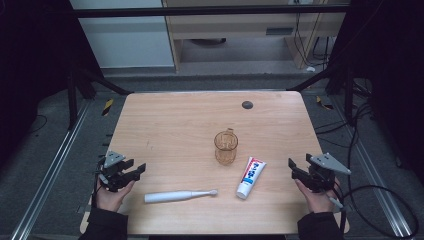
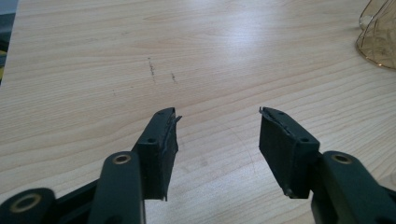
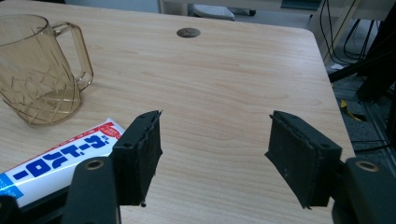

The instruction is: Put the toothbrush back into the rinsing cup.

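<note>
Round dark plug (image 1: 247, 105) in wooden table (image 1: 170, 120)

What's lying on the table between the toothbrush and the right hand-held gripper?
The toothpaste tube lies between the toothbrush and the right hand-held gripper, as the high view shows; bare table flanks it.

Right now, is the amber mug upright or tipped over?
Upright. The amber mug stands on its base on the table, rim up and handle at its side, behind the toothpaste tube.
</note>
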### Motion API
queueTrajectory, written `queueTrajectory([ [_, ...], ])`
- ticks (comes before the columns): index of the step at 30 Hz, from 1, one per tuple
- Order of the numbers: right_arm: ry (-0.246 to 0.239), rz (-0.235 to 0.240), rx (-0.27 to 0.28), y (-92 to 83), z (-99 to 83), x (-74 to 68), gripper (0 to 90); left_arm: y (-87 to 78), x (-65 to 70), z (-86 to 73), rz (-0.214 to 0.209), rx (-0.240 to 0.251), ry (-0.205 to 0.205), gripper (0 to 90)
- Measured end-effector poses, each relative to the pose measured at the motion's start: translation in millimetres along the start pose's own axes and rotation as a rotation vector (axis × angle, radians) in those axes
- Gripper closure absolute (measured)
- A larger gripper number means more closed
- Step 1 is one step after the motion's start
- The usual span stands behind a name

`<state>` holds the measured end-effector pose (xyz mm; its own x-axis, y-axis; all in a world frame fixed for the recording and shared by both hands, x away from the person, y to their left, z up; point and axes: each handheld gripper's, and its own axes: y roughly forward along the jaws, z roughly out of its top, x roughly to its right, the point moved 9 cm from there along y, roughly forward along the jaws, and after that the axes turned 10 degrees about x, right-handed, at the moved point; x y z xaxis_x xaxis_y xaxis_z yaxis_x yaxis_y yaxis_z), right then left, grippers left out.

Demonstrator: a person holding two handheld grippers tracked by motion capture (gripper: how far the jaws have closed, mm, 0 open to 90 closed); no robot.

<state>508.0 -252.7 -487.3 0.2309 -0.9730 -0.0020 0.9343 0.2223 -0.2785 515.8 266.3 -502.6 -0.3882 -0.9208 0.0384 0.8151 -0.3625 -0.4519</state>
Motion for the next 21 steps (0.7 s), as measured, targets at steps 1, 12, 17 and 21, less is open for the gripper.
queueTrajectory([
  [1, 0.000, 0.000, 0.000, 0.0, 0.0, 0.0, 35.1, 0.0, 0.0, 0.0, 0.000, 0.000, 0.000, 49.6],
  [12, -0.021, 0.023, -0.029, 3.4, -7.5, -6.5, 40.3, -4.5, 22.8, -15.6, -0.095, -0.084, 0.036, 66.2],
  [17, -0.026, 0.029, -0.042, 4.6, -10.5, -6.9, 42.1, -7.1, 28.8, -21.9, -0.124, -0.121, 0.040, 74.5],
  [21, -0.033, 0.034, -0.060, 6.1, -13.6, -8.5, 42.6, -9.1, 34.3, -28.1, -0.146, -0.153, 0.042, 80.8],
])
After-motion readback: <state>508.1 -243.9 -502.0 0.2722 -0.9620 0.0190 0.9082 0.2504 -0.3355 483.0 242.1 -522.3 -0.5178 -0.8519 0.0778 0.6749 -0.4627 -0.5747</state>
